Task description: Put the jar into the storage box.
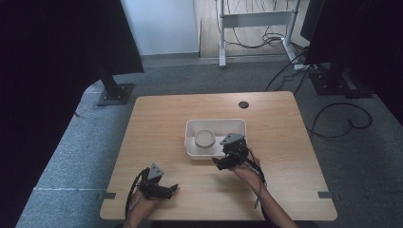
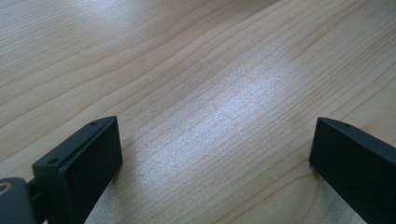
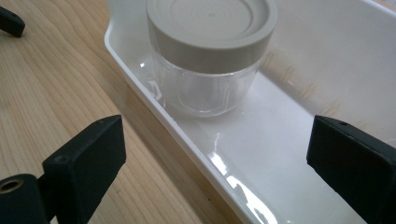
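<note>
A clear jar with a beige lid (image 1: pixel 205 139) (image 3: pixel 210 51) stands upright in the left part of a white rectangular tray (image 1: pixel 236 125) (image 3: pixel 289 154) at the table's middle. My right gripper (image 1: pixel 224 161) (image 3: pixel 215 168) hovers at the tray's near edge, open, its jaws straddling the tray's rim with the jar a short way ahead and nothing between them. My left gripper (image 1: pixel 166 189) (image 2: pixel 212 158) rests low over bare wood near the table's front left, open and empty.
The wooden table (image 1: pixel 157 123) has a dark round grommet hole (image 1: pixel 244 104) at its back edge. Black stands and loose cables (image 1: pixel 342 114) lie on the grey carpet beyond and to the right.
</note>
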`<state>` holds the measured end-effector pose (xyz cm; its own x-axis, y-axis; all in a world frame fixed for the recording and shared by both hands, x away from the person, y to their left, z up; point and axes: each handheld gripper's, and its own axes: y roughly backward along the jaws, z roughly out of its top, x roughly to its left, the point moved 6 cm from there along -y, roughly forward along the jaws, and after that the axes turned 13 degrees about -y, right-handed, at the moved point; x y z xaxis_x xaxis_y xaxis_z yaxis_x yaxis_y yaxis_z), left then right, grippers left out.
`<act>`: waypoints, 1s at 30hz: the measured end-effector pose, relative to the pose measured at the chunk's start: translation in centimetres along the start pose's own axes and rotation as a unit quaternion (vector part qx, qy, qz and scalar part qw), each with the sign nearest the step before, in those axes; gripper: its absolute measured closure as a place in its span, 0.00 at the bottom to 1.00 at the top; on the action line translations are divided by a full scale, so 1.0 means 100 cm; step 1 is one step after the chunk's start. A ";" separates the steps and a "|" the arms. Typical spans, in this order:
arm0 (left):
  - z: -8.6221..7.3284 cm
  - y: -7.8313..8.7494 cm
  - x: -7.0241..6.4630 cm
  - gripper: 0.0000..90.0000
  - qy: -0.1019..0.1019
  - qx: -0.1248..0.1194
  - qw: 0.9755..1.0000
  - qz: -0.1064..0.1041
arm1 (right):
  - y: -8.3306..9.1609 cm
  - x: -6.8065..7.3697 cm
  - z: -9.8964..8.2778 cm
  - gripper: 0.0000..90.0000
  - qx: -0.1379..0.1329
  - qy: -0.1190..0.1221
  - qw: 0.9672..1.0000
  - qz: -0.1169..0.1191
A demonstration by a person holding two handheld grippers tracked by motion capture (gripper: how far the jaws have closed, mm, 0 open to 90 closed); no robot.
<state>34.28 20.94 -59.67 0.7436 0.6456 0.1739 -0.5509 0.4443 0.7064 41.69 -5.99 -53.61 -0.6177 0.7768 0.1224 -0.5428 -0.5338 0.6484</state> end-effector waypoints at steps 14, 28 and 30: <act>0.000 0.000 0.000 0.02 0.000 0.000 1.000 0.000 | 0.014 -0.002 -0.010 0.04 -0.006 0.008 1.000 0.003; 0.000 0.000 0.000 0.02 0.001 0.000 1.000 0.000 | 0.029 -0.007 -0.021 0.04 -0.010 0.011 1.000 0.006; 0.000 0.000 0.000 0.02 0.001 0.000 1.000 0.000 | 0.032 -0.007 -0.022 0.04 -0.011 0.010 1.000 0.005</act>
<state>34.28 20.93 -59.67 0.7431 0.6464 0.1732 -0.5513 0.4447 0.7059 39.15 -9.02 -53.31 -0.6349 0.7642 0.1137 -0.5482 -0.5492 0.6307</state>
